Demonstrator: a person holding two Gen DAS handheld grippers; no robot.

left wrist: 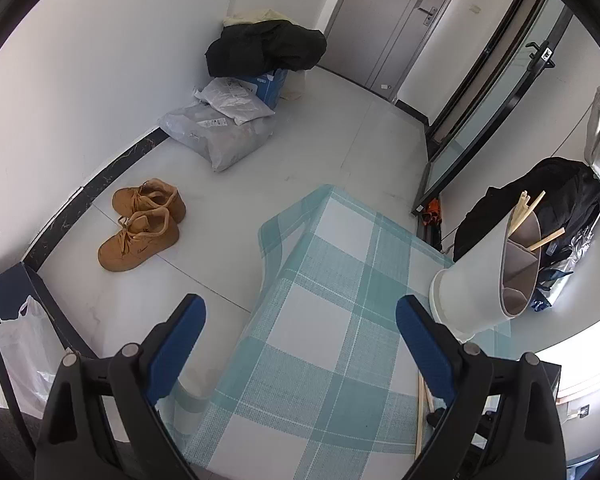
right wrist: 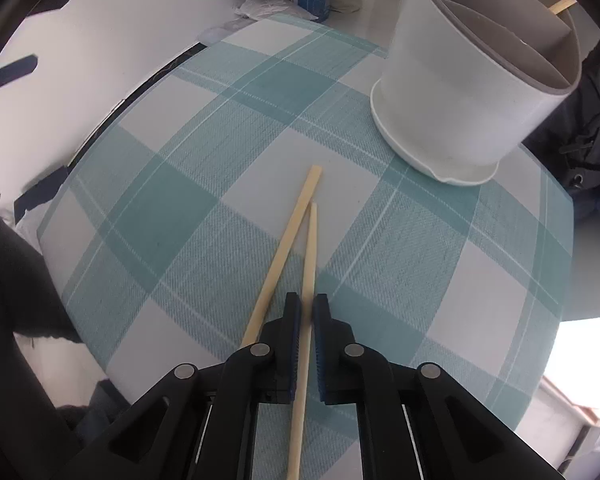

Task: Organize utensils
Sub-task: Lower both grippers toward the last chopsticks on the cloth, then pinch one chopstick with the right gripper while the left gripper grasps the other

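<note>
Two pale wooden chopsticks lie on the teal plaid tablecloth (right wrist: 160, 200). My right gripper (right wrist: 306, 301) points steeply down and is shut on the thinner chopstick (right wrist: 310, 256), its blue pads pressed against both sides. The other chopstick (right wrist: 288, 236) lies just left of the fingers, untouched. A white divided utensil holder (right wrist: 460, 100) stands at the far right of the table with chopsticks (right wrist: 562, 5) in a back compartment. My left gripper (left wrist: 300, 308) hangs open over the table's left edge, with nothing between its fingers. The holder (left wrist: 472, 280) and its chopsticks (left wrist: 532, 208) are to its right.
Tan shoes (left wrist: 140, 224), grey parcel bags (left wrist: 220, 136) and a black jacket (left wrist: 264, 48) on a box lie on the floor left of and beyond the table. A black backpack (left wrist: 540, 188) sits behind the holder. A white plastic bag (left wrist: 20, 352) hangs at the lower left.
</note>
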